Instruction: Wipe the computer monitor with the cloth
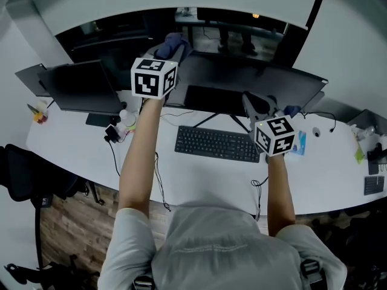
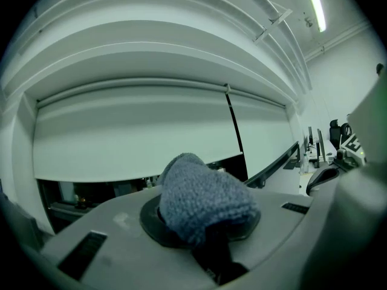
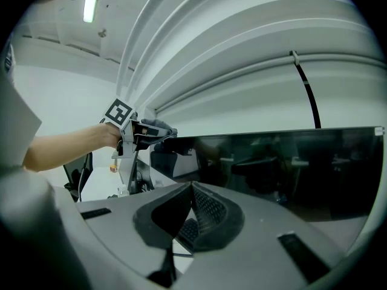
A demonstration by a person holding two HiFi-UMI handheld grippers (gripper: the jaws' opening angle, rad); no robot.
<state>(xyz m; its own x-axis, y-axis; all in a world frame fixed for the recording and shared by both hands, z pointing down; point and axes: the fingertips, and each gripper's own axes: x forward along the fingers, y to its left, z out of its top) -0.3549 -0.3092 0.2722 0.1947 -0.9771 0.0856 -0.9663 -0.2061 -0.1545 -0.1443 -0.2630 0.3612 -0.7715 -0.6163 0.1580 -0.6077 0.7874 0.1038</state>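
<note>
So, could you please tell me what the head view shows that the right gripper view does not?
Only the head view: the marker cube on top of the right gripper and the full keyboard. Only the right gripper view: the right gripper with its jaws together and nothing between them. Both: the left gripper holding the blue cloth at the top edge of the monitor.

Left tool (image 1: pixel 167 52) with cloth (image 1: pixel 176 41) at monitor (image 1: pixel 254 80) top edge; right tool (image 1: pixel 256 105) over keyboard (image 1: pixel 216 144).

White curved desk (image 1: pixel 205 177), wooden floor (image 1: pixel 66 225), ceiling strip light (image 2: pixel 315 5).
</note>
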